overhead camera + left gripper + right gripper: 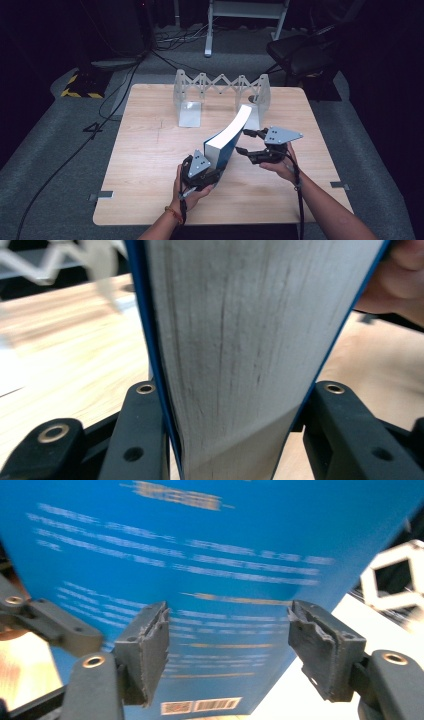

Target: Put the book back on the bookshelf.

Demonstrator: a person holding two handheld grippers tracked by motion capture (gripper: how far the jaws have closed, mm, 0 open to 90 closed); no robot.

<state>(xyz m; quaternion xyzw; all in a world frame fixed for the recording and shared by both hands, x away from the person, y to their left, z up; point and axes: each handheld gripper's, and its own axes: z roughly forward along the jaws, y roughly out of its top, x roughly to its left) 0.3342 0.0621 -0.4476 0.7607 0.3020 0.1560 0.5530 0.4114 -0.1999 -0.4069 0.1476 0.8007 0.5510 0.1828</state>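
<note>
Surface: pale wooden surface [150, 165] under the high view, with grey floor around it.
Left gripper: left gripper [200, 175] sits at the near end of a thick blue-covered book [227, 140], clamped on it across its thickness. Its own view shows both black jaws pressed against the blue covers, with the grey page block [240, 340] rising between them.
Book: it stands up off the surface on a slant, near end low in the left gripper, far end lifted and curving toward the rack; the white page edges face up and left in the high view.
Left gripper view extra: a blurred piece of the rack [60, 260] at upper left, and part of the person's other hand [395, 285] at the right edge, beside the book's cover.
Rack: white accordion-style rack [220, 87] stands at the far side of the surface, just behind the book's raised end.
Right gripper: right gripper [252, 145] hovers at the book's right side, jaws spread apart and closed on nothing.
Right gripper view extra: the blue back cover [200, 555] with blurred lines of print and a barcode [200, 706] near the bottom edge; the cover lies ahead of the two grey pads [145, 650], not pinched between them.
</note>
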